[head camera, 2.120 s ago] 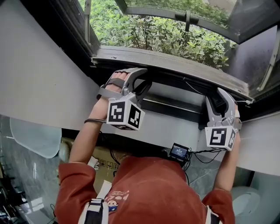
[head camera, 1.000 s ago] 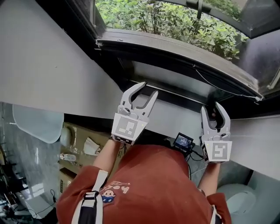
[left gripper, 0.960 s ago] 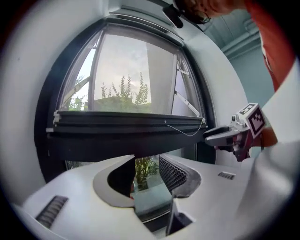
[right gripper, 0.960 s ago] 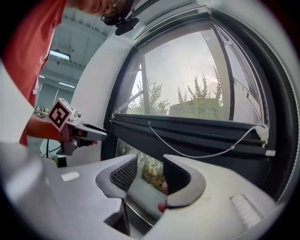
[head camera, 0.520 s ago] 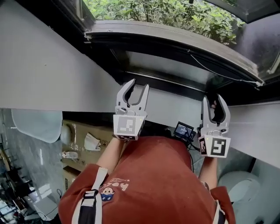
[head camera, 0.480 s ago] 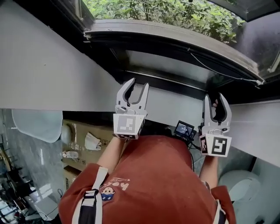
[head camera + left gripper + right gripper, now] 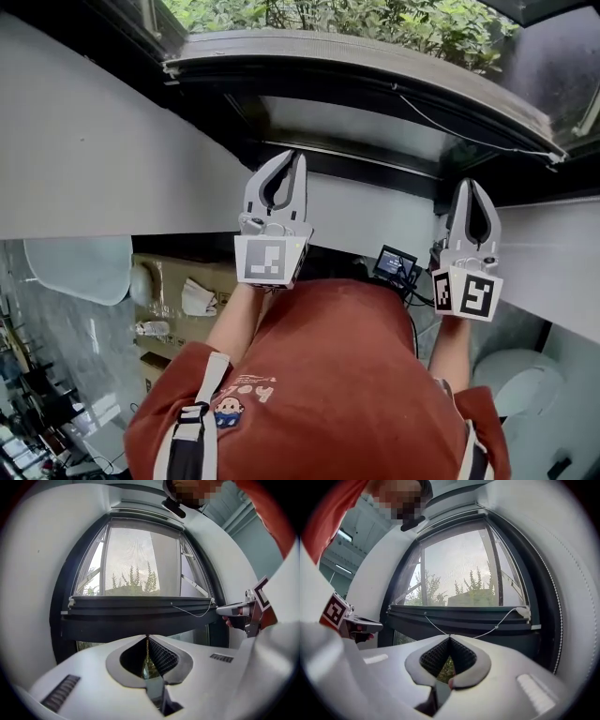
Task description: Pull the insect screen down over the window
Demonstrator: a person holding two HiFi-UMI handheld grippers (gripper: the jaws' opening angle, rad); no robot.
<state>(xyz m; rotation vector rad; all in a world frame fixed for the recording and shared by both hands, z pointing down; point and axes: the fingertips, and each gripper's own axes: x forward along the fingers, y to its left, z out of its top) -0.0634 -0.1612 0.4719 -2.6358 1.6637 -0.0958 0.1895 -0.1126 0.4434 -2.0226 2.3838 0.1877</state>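
Note:
The insect screen's dark bottom bar (image 7: 375, 84) runs across the window low in the frame, with a thin white pull cord (image 7: 469, 122) hanging from it. In the left gripper view the bar (image 7: 140, 613) spans the frame, mesh above it. My left gripper (image 7: 286, 161) sits below the bar, apart from it. My right gripper (image 7: 472, 187) is below the bar's right end. Both pairs of jaws have just been closing and stand shut with nothing between them. The tips meet in the left gripper view (image 7: 147, 637) and the right gripper view (image 7: 450, 636).
A white wall (image 7: 94, 159) flanks the window on the left, with a white sill panel (image 7: 375, 220) under it. Green shrubs (image 7: 375, 19) show outside. Below are cardboard boxes (image 7: 178, 300), a small screen device (image 7: 394, 265) with cables, and a white fixture (image 7: 520, 389).
Two seconds ago both grippers were up at the screen bar. Since then they have come away below it, and within the last half second both pairs of jaws went from wide open to shut.

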